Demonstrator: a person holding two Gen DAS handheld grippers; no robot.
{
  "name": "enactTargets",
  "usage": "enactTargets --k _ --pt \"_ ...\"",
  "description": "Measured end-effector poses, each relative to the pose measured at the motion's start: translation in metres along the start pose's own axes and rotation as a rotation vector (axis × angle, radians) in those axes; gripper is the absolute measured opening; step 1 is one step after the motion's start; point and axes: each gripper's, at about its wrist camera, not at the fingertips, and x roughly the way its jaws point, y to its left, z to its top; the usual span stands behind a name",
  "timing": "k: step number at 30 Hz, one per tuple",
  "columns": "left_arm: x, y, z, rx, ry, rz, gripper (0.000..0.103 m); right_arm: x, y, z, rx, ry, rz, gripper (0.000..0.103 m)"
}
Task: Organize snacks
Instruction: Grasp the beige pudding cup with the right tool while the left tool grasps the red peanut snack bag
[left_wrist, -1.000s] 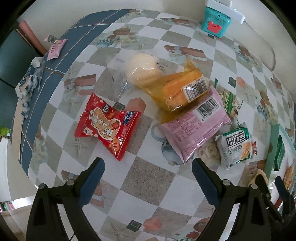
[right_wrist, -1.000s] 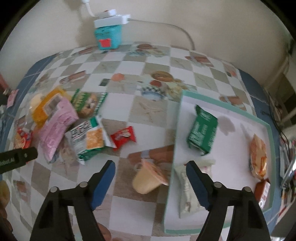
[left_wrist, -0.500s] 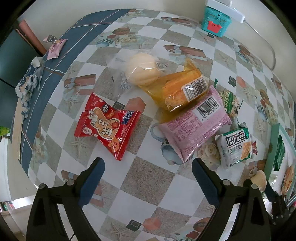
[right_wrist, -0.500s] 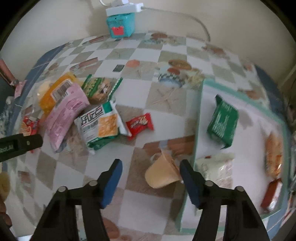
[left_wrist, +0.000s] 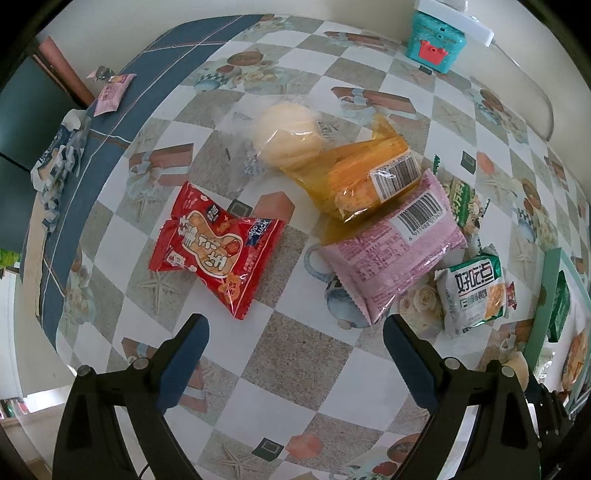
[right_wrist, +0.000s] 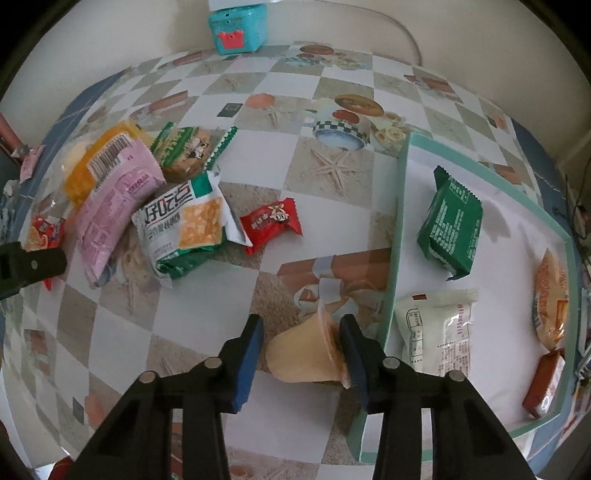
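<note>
My right claw (right_wrist: 301, 354) closing round cup (right_wrist: 306, 354) lying on worktop (right_wrist: 258, 170) beside tray (right_wrist: 397, 236); right pad touching lid, left pad still clear. Left claw (left_wrist: 293, 356) wide, empty, near red pack (left_wrist: 216, 247).

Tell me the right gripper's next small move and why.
Probably finish closing. The right gripper has been closing around the tipped-over pudding cup: one finger seems to touch the lid end, while the other finger shows a gap from its base. Once gripped, lift toward the tray alongside.
</note>
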Motion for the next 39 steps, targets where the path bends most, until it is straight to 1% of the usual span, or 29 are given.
enactTargets --k 3,7,11,16,19,23,26,30,34,36,39 --pt "0.000 0.000 0.000 0.001 -0.002 0.001 0.095 0.001 0.000 -0.002 -0.027 0.012 -0.008 0.046" --pt "0.000 0.000 0.001 0.003 -0.001 0.002 0.095 0.001 0.006 -0.007 -0.076 0.015 -0.043 0.046" --pt "0.000 0.000 0.001 0.000 0.000 0.003 0.095 0.001 0.008 -0.011 -0.090 0.024 -0.051 0.044" --pt "0.001 0.002 0.001 -0.007 0.000 0.003 0.095 -0.001 0.007 -0.011 -0.063 0.023 -0.045 0.043" --pt "0.002 0.008 0.003 -0.030 0.001 -0.001 0.095 -0.004 0.002 -0.006 -0.037 0.011 -0.034 0.042" --pt "-0.005 0.028 0.008 -0.109 -0.020 -0.014 0.095 -0.010 0.003 0.000 -0.007 -0.010 -0.011 0.040" --pt "-0.008 0.050 0.014 -0.192 -0.038 -0.003 0.095 -0.009 0.013 0.001 -0.021 -0.008 0.005 0.040" --pt "0.004 0.081 0.017 -0.325 -0.006 -0.018 0.095 -0.007 0.024 0.002 -0.042 -0.004 -0.012 0.039" --pt "0.020 0.105 0.019 -0.437 0.030 -0.063 0.095 -0.011 0.031 0.005 -0.009 -0.006 0.033 0.039" --pt "0.026 0.113 0.021 -0.477 0.033 -0.085 0.095 -0.011 0.035 0.007 -0.011 -0.006 0.042 0.039" --pt "0.034 0.121 0.025 -0.517 0.027 -0.086 0.095 -0.009 0.040 0.008 -0.017 -0.003 0.053 0.039"
